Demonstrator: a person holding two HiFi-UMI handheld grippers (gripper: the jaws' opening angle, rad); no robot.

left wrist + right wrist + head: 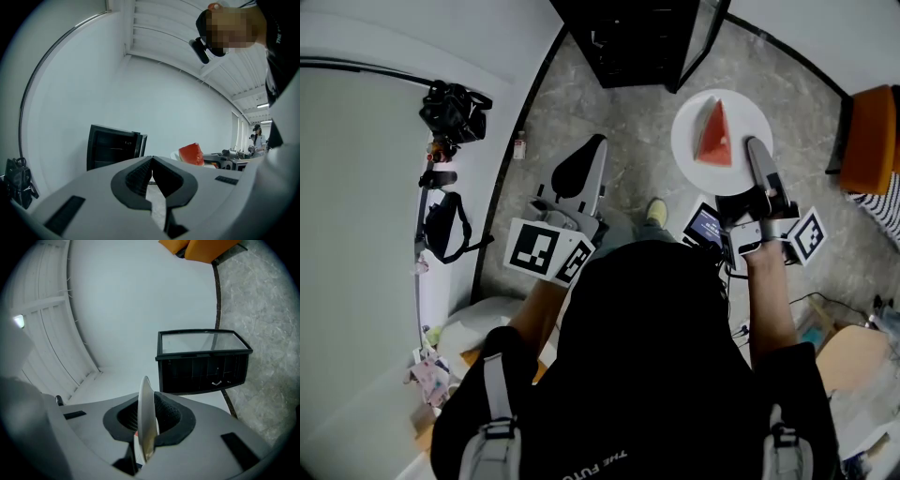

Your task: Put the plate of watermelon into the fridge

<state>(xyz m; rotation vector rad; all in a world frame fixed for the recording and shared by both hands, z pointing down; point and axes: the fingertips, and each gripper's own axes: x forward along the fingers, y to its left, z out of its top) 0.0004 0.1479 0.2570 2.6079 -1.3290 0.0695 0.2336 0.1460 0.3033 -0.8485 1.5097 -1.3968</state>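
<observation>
A white plate carrying a red wedge of watermelon is held level above the floor by my right gripper, which is shut on its right rim. In the right gripper view the plate shows edge-on, clamped between the pads. The black fridge stands just beyond it with its glass door swung open; several empty shelves show inside. My left gripper is shut and empty, held left of the plate. From the left gripper view the fridge and the watermelon lie ahead.
Grey stone floor runs up to the fridge. A dark baseboard edges the white wall on the left, where black bags hang on a stand. An orange seat stands at the right. A small screen device and cables lie near my feet.
</observation>
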